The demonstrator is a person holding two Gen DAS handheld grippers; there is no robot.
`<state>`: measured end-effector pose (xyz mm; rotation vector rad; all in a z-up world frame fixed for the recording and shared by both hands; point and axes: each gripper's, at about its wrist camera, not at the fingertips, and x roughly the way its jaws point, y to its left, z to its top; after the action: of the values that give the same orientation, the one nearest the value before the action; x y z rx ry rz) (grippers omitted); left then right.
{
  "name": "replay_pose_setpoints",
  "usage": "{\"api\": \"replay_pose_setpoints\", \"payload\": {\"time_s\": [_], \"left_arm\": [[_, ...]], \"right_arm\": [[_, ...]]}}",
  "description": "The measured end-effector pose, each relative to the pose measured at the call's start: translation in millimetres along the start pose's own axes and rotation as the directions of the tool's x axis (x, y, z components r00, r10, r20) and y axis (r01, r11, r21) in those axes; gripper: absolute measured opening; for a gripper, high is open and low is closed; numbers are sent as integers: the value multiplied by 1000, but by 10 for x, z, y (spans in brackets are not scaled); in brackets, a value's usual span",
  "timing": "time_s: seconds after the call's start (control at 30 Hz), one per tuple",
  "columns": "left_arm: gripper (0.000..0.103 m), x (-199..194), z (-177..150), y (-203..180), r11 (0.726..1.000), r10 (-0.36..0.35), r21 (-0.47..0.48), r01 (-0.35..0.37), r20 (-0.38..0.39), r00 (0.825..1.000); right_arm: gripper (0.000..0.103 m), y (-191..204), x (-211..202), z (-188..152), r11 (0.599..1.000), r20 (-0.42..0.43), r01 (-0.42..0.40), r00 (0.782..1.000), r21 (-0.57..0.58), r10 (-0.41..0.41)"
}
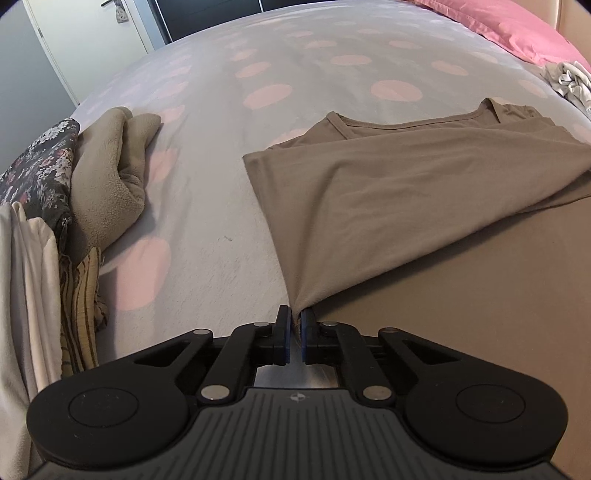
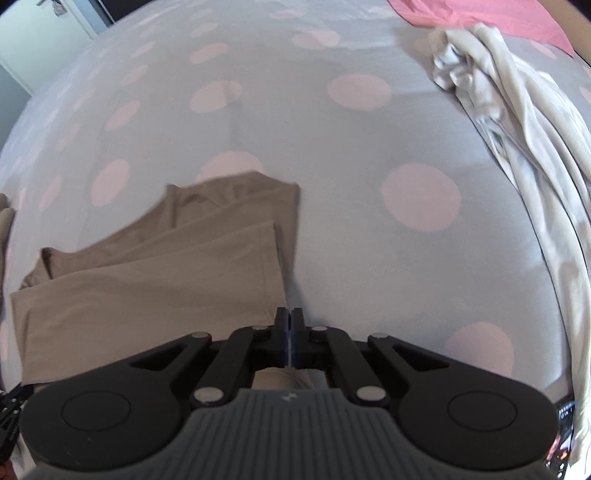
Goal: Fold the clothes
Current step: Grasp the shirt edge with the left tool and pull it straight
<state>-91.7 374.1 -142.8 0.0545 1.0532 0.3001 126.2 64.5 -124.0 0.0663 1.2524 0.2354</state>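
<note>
A tan shirt lies on the grey bedcover with pink dots, its neckline toward the far side and one layer folded over. My left gripper is shut on the shirt's near corner, and the cloth rises in a taut ridge to the blue pads. In the right wrist view the same shirt spreads to the left over the bedcover. Its hem edge runs straight into my right gripper, whose jaws are closed together, with tan cloth bunched beneath them.
A beige fleece, a dark floral garment, white cloth and striped cloth are piled at the left. A crumpled pale garment lies at the right, a pink pillow beyond it. A white door stands far left.
</note>
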Motion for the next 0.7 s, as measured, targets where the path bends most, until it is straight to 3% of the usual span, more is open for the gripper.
{"api": "replay_pose_setpoints", "payload": {"time_s": [0.2,0.33,0.43,0.6,0.7], "left_arm": [[4,6,7,-12,1000,1,17,-1,-21,1000],[13,-54,31,60,1000,-19,16,20,-41,999],[23,-159,64,144,999,-46,-2,46,-29,999],[24,-368,193,261,994,-92,-52,93,21,996],[38,-439,296,293,986,-119,-107,125,56,991]], "right_arm": [[2,-16,199,-67,999,-11,30,999,-26,-30],[3,-89,179,-47,995,-6,100,995,-22,-100],[5,-191,72,8,996,30,86,996,15,-87],[6,-209,-95,82,999,78,23,997,39,-26],[7,-79,-149,52,1000,82,-27,996,-11,28]]}}
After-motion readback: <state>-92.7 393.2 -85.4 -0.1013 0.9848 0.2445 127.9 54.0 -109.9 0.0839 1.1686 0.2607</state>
